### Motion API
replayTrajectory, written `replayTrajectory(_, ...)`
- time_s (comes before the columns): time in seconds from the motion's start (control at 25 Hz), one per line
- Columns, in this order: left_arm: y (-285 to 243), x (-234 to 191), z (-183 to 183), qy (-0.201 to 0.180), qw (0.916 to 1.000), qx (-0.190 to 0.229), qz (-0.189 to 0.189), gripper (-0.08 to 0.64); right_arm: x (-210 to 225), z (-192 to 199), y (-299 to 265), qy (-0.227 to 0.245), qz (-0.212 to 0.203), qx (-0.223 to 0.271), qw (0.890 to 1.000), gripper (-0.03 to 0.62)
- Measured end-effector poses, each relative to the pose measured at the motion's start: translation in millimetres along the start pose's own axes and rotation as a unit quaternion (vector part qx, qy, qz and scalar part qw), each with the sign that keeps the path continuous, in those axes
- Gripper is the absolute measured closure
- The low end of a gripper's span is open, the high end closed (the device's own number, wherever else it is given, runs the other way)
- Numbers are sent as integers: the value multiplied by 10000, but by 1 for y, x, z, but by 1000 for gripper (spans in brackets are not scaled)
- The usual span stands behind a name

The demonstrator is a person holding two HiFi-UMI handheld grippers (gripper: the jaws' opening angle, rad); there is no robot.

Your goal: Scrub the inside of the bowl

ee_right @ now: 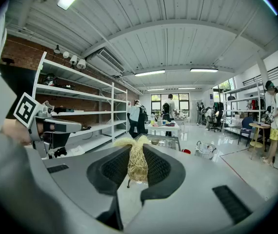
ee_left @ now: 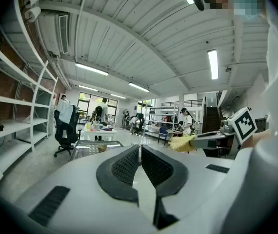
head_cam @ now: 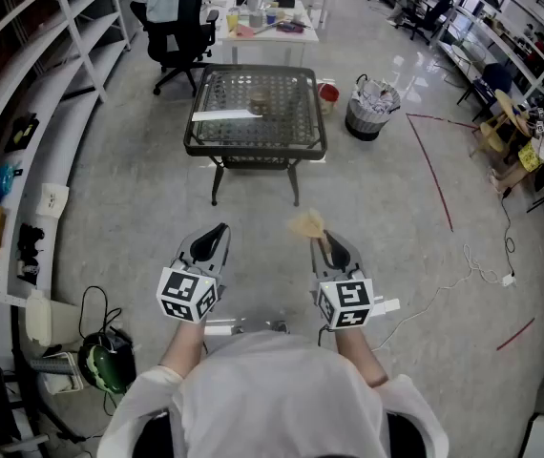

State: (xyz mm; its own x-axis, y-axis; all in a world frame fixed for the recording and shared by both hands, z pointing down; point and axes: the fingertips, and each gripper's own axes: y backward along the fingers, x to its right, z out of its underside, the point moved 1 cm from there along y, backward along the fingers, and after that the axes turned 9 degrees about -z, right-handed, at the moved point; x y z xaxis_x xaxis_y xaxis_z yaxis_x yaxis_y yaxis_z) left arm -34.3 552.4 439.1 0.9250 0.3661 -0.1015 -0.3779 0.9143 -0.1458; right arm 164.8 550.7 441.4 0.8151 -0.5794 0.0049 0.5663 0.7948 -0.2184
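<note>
So: scrubbing hasn't started, and all of it is left. The mesh-top table (head_cam: 301,113) stands well ahead of the person, with both grippers well short of it. The bin (head_cam: 374,110) off the table's right side holds a light liner and crumpled waste. The left gripper (head_cam: 219,231) has its jaws together with nothing between them. The right gripper (head_cam: 324,239) has its jaws clamped on a pale fibre scrubber (ee_right: 138,162), whose tuft sticks out past the tips. The bowl (head_cam: 259,99) looks to be the small brownish round thing about mid-tabletop, slightly toward the far edge. It's too small to tell what's in it. My read of what's left: walk up, get the scrubber into the bowl, and probably steady the bowl with the left.
</note>
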Motion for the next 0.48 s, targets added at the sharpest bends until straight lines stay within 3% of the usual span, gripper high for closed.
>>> replayTrajectory(0.48, 7, -26, 10, 61, 9997, -42, 216, 517, -27, -2, -14, -97, 63, 141, 9998, 503)
